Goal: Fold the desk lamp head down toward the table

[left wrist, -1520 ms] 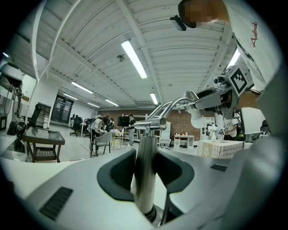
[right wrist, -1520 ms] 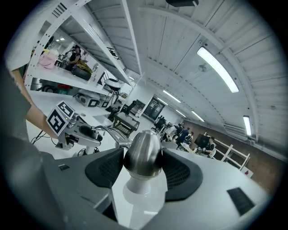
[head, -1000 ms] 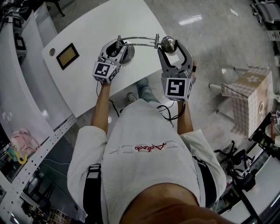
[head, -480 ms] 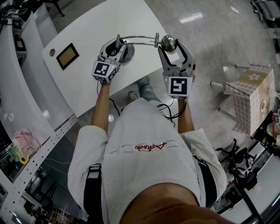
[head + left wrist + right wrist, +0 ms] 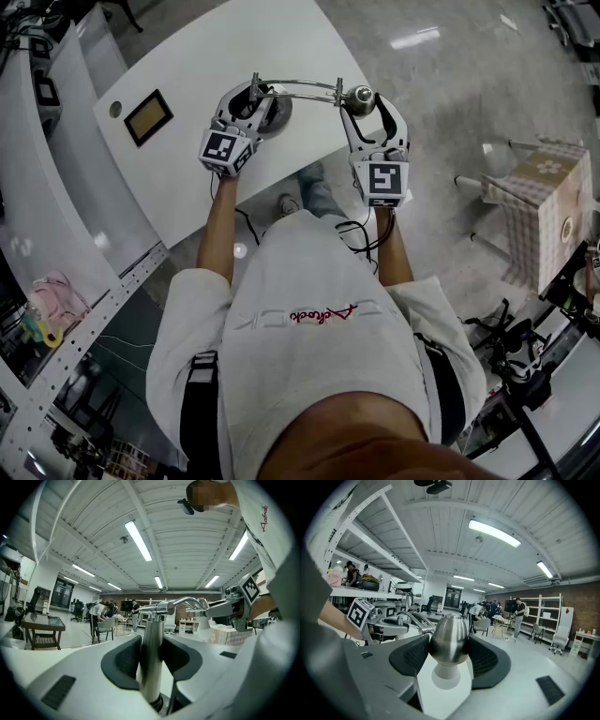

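A metal desk lamp stands on the white table [image 5: 206, 56], its round base [image 5: 277, 112] near the front edge. My left gripper [image 5: 253, 94] is shut on the upright stem [image 5: 151, 658], with dark pads [image 5: 125, 660] against both sides. A thin curved arm [image 5: 295, 84] runs right to the egg-shaped steel head [image 5: 360, 97]. My right gripper [image 5: 362, 101] is shut on that lamp head [image 5: 448, 641], which fills the gap between its pads [image 5: 485, 660]. In the right gripper view the left gripper [image 5: 389, 620] shows beyond the arm.
A tan panel in a dark frame [image 5: 148, 117] and a small round hole [image 5: 115, 110] are set in the tabletop at the left. A stool with checked cloth [image 5: 544, 202] stands on the floor to the right. Racks [image 5: 56, 309] line the left side.
My right gripper has sunk toward the table with the lamp head in it and rolled a little. The curved arm has come down with it. The left gripper has kept still on the stem.
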### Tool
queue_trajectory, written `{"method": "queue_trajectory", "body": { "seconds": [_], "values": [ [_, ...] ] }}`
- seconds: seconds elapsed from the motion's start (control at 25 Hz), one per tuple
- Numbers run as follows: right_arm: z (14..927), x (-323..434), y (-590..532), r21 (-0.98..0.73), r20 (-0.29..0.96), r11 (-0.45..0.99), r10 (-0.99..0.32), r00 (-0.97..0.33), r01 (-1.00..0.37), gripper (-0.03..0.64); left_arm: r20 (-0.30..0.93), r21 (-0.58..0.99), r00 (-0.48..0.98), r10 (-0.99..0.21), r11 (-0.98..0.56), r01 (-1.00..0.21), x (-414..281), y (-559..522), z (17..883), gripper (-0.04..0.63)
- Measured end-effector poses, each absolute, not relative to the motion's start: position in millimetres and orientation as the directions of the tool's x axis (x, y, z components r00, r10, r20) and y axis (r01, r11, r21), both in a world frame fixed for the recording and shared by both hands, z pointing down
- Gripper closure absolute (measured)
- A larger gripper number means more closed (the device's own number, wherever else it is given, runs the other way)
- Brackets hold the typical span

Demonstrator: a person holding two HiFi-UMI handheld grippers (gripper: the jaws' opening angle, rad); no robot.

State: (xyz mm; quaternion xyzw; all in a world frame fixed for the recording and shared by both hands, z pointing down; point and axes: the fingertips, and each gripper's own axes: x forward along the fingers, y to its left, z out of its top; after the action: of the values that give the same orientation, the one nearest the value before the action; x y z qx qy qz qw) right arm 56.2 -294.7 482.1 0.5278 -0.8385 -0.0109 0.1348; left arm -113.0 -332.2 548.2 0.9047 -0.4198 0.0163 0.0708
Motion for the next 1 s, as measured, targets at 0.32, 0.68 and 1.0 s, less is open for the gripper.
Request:
{"method": "queue_trajectory", "body": {
  "seconds": [0.32,0.68,1.0],
  "values": [
    [493,57,-294,0.12,0.208,0.435,-0.89,-0.406,-0.892,0.351,0.091,0.115,0.648,-0.757,-0.638,-0.761,-114,-331,549,0.448],
    [499,58,-295,0.087,0.186,0.433,-0.892,-0.412,-0.897,0.351,0.086,0.12,0.644,-0.76,-0.634,-0.764,-114,-333,549,0.446],
    [496,60,-293,0.116,0.191,0.439,-0.89,-0.414,-0.891,0.351,0.119,0.084,0.634,-0.764,-0.629,-0.773,-112,-332,549,0.439]
  ]
}}
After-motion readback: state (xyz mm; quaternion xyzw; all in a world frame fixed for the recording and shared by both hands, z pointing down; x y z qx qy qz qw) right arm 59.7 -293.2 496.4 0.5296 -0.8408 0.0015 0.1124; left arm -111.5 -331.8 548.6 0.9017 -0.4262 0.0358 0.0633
